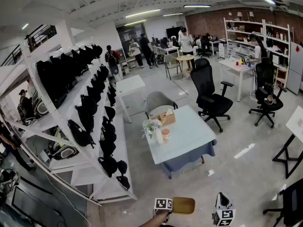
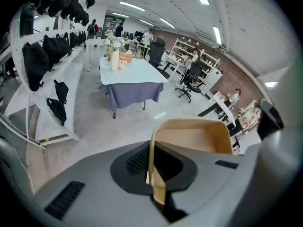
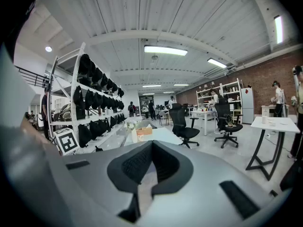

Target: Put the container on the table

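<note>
Distance decides the coming move: the table (image 1: 189,136) stands well ahead, across open floor. Its near end is bare, and a basket (image 1: 166,118) and cups sit at the far end. The left gripper (image 2: 154,174) pinches one thin wall of the tan container (image 2: 191,141), held in the air far short of the table. The right gripper (image 3: 150,167) is pressed together and empty. The head view cuts off both grippers at its lower edge, and the container's underside is hidden.

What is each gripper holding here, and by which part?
Left gripper is shut on the tan container, pinching one side wall at its rim. Right gripper holds nothing.
</note>
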`<state>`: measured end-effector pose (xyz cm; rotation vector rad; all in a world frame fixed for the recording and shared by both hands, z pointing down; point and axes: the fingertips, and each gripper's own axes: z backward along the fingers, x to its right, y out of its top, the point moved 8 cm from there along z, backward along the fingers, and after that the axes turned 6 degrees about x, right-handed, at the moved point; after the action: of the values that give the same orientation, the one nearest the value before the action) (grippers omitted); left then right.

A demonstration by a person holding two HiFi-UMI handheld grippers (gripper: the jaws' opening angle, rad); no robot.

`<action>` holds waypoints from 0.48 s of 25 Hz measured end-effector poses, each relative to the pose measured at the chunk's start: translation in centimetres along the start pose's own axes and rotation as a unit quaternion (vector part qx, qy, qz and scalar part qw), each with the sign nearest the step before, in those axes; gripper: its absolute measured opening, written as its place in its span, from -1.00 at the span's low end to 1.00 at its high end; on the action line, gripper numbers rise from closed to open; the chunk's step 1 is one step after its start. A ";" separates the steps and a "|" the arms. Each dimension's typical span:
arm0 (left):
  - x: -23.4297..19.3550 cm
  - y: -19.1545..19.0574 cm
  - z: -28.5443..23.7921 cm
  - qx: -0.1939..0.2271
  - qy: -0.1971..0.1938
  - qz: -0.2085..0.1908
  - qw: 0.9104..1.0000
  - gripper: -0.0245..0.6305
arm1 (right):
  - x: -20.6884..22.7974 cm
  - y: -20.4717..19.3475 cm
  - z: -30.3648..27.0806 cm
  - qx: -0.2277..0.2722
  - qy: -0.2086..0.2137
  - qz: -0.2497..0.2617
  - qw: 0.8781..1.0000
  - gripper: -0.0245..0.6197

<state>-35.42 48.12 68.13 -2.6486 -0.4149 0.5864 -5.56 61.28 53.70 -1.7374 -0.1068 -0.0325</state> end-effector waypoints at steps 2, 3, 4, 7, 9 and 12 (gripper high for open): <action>0.2 -0.1 0.0 -0.001 0.001 0.000 1.000 -0.90 | 0.0 0.0 0.1 -0.002 -0.006 0.002 1.000 -0.93; 0.2 -0.1 0.0 0.000 0.000 0.001 1.000 -0.90 | 0.0 -0.1 0.1 -0.002 -0.007 0.003 1.000 -0.93; 0.2 -0.1 -0.1 0.002 -0.001 0.001 1.000 -0.90 | -0.1 -0.1 0.1 -0.003 -0.008 0.004 1.000 -0.93; 0.2 -0.1 0.0 0.004 -0.004 0.004 1.000 -0.90 | -0.3 -0.2 0.0 0.002 -0.004 0.000 1.000 -0.93; 0.2 -0.2 0.1 0.001 -0.004 0.007 1.000 -0.90 | -0.2 0.0 0.1 0.009 -0.002 -0.009 1.000 -0.93; 0.1 0.0 0.0 0.010 -0.004 0.004 1.000 -0.90 | 0.0 0.2 0.1 0.014 -0.001 -0.015 1.000 -0.93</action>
<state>-35.30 48.12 68.11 -2.6307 -0.3976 0.6007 -5.59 61.33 53.52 -1.7070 -0.1356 -0.0510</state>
